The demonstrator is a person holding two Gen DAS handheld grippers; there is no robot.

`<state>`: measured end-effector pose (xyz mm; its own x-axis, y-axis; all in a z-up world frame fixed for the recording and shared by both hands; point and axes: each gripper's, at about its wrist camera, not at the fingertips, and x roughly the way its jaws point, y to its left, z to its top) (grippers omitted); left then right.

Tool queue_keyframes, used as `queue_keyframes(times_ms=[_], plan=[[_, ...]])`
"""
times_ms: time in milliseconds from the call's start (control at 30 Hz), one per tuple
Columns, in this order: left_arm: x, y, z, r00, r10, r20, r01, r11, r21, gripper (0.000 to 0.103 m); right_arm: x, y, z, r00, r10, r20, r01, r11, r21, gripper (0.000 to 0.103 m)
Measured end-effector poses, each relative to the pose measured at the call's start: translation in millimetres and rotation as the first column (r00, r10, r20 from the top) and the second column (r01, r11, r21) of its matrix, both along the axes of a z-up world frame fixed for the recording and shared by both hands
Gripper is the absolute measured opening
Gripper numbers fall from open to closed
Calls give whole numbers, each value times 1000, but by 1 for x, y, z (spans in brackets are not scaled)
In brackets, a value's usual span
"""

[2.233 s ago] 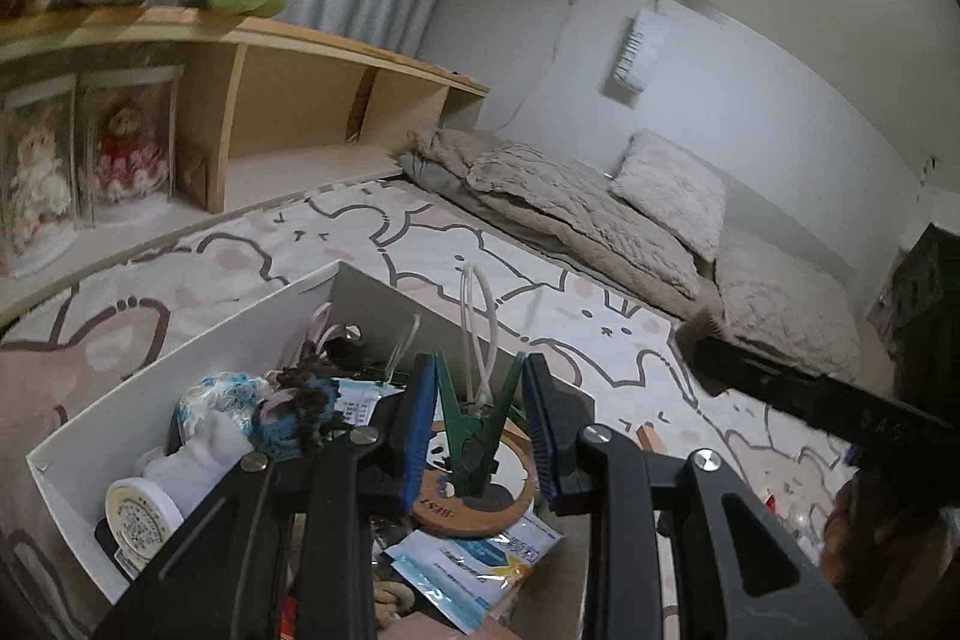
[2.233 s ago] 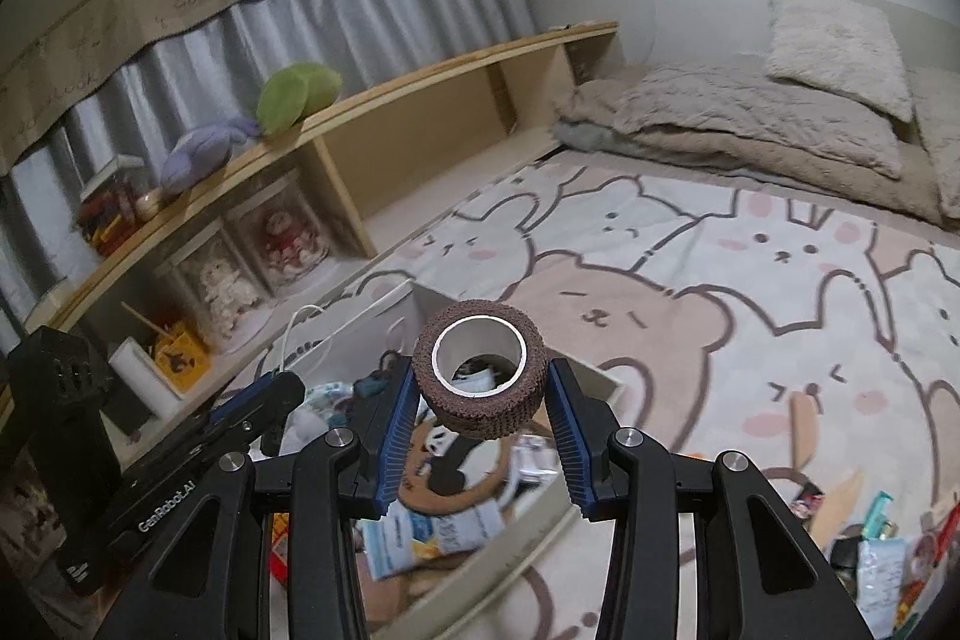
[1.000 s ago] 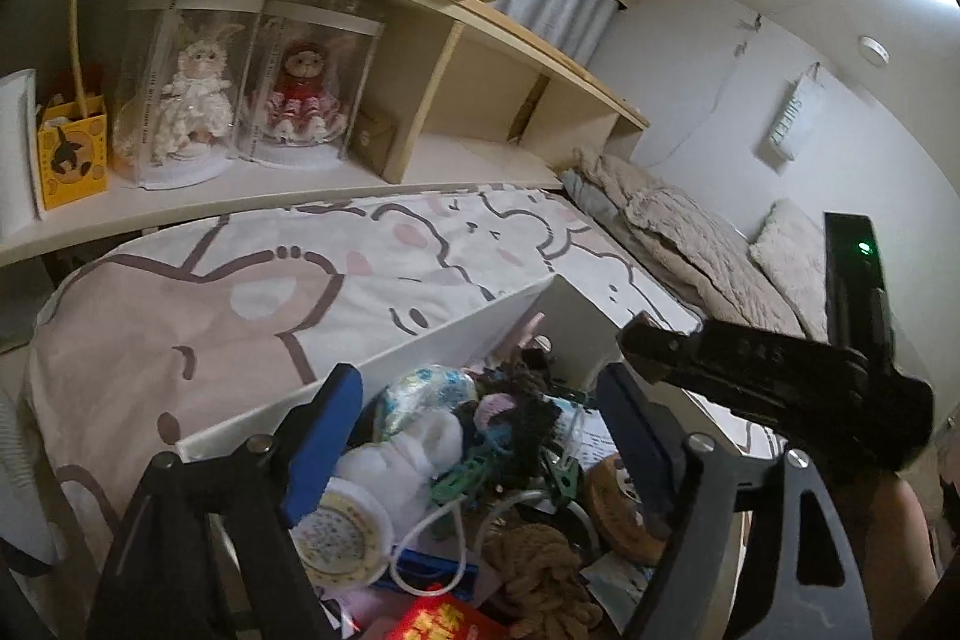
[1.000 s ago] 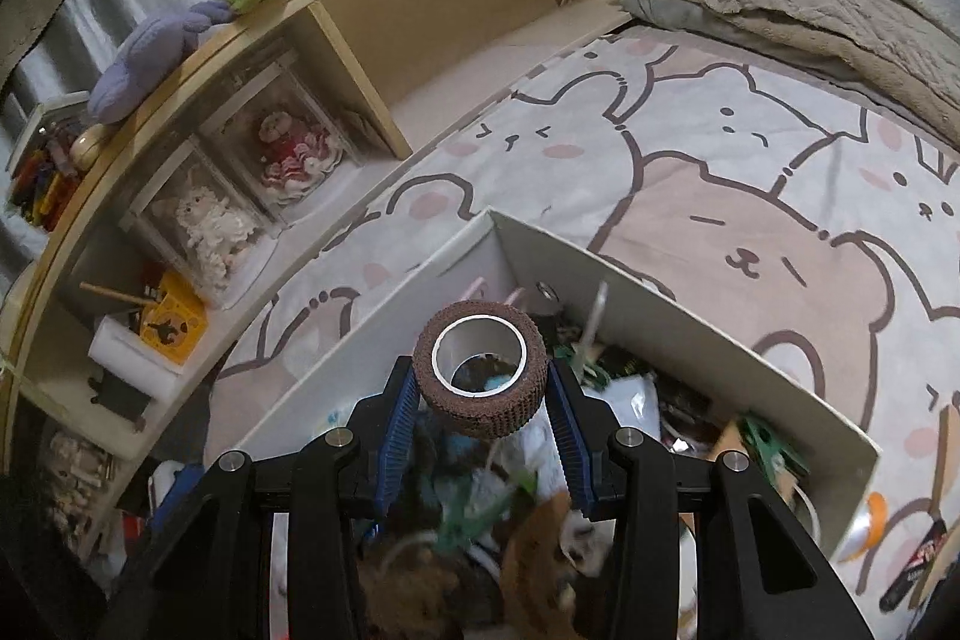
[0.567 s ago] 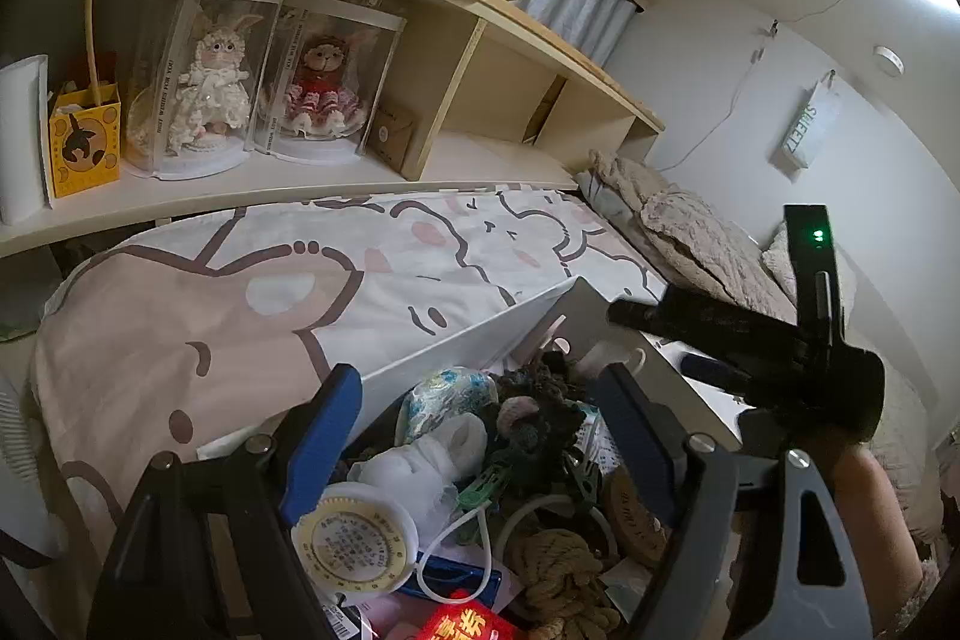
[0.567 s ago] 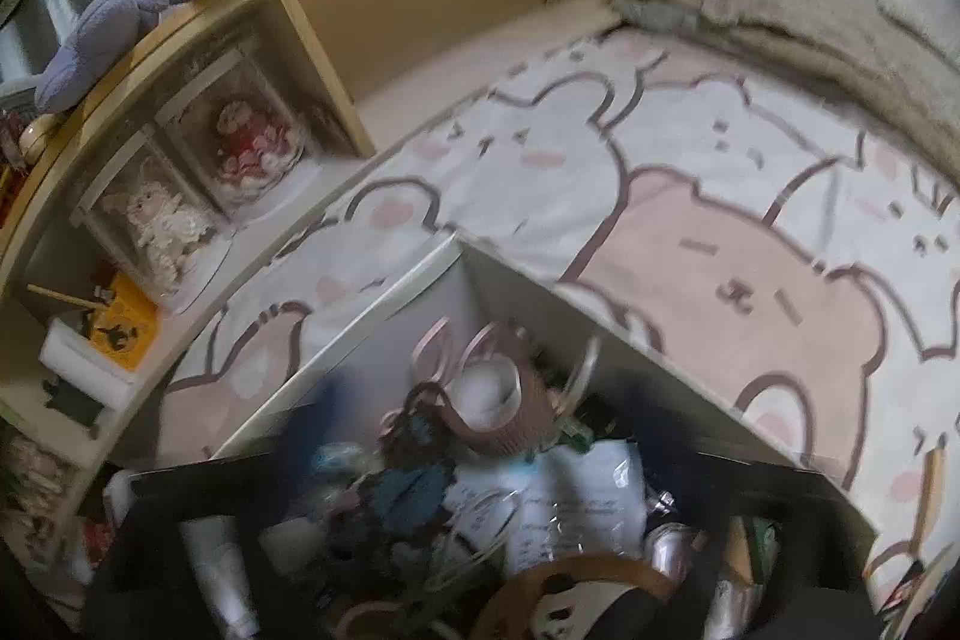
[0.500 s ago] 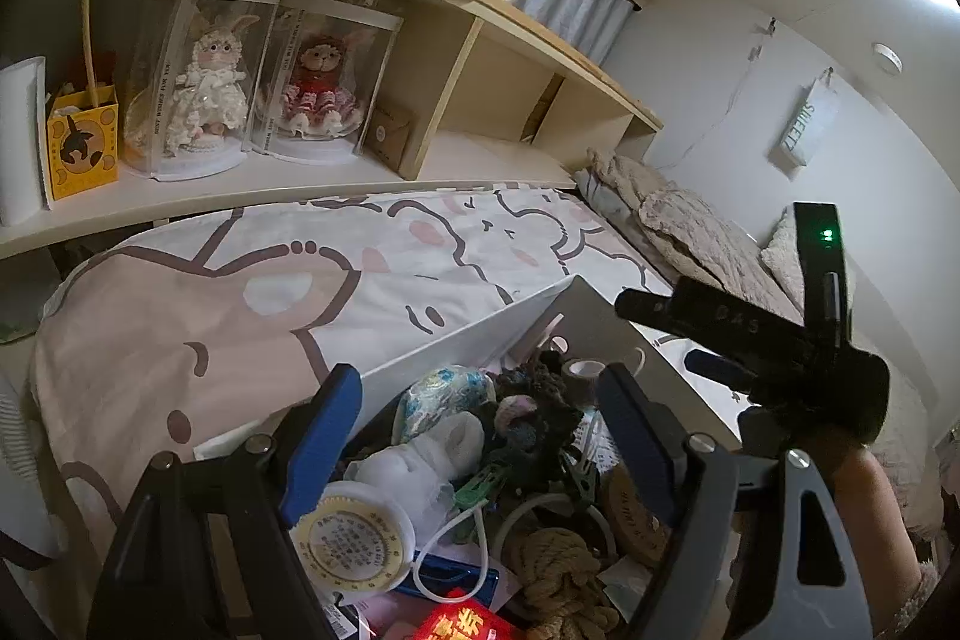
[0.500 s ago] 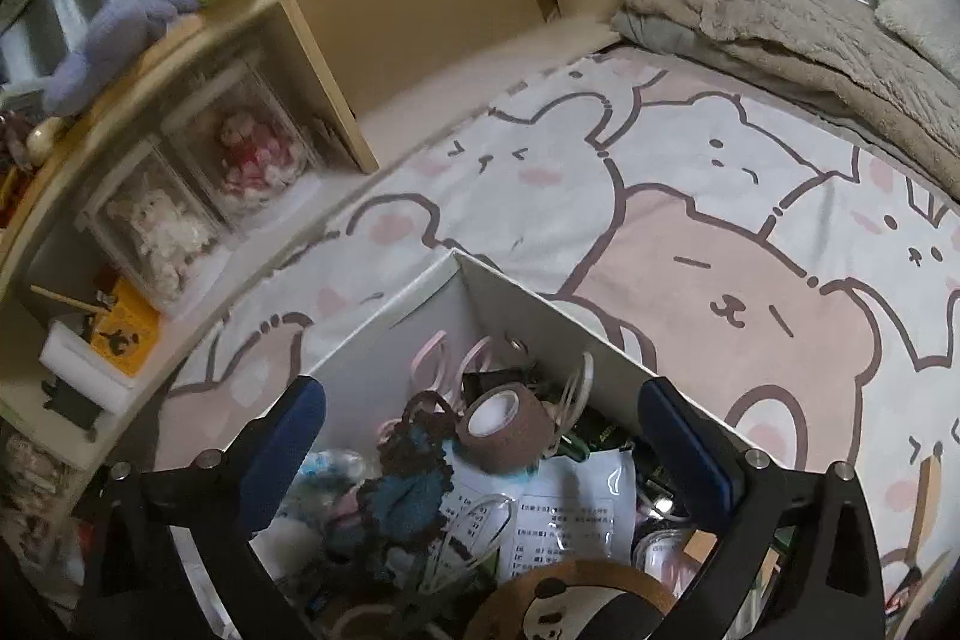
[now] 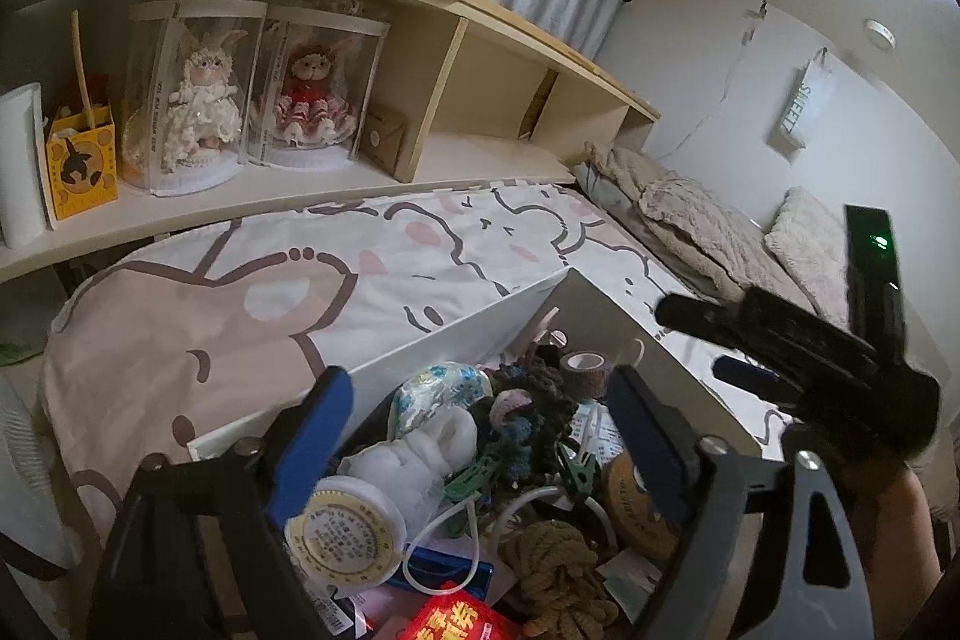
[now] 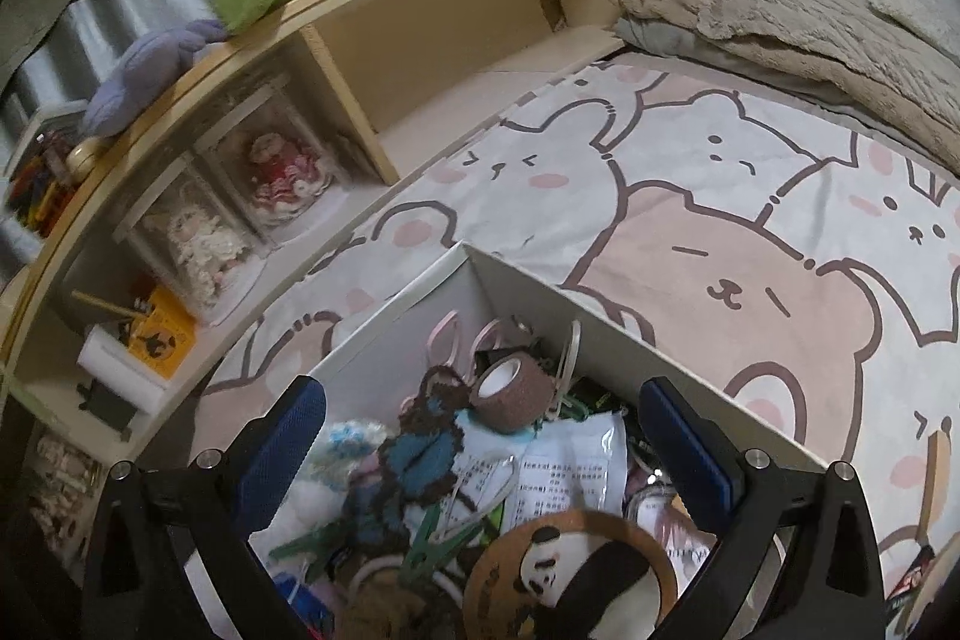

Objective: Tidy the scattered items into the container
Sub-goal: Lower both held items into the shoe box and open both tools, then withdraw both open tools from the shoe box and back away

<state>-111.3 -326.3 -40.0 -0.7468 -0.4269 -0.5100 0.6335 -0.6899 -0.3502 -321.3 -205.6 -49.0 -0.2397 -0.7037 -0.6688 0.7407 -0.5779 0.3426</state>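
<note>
Right gripper (image 10: 480, 436) jaws wide, nothing between; left gripper (image 9: 480, 436) jaws opening, empty. Brown tape roll (image 10: 513, 391) lies mid-frame inside the white container (image 10: 600, 325), on the pile. A few items remain on the mat, lower right edge.

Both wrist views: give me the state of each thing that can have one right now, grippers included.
Right gripper: open, nothing between its jaws.
Left gripper: jaws opening, holding nothing.
Brown tape roll: released, lying tilted on the pile in the box.
White box: open-topped, crowded with items.
Green clothespin: lying in the box.
Two doll cases: upright on the shelf.
</note>
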Motion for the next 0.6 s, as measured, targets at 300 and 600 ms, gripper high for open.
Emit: queue_keyframes(times_ms=[300,600], plan=[[-3,9,4,998,24,60,-19,997,-75,103,15,37,-3,998,5,-55,-5,1000,7,103],[-8,19,6,996,14,91,-4,995,-104,103,23,73,-3,995,-10,-97,12,1000,12,103]])
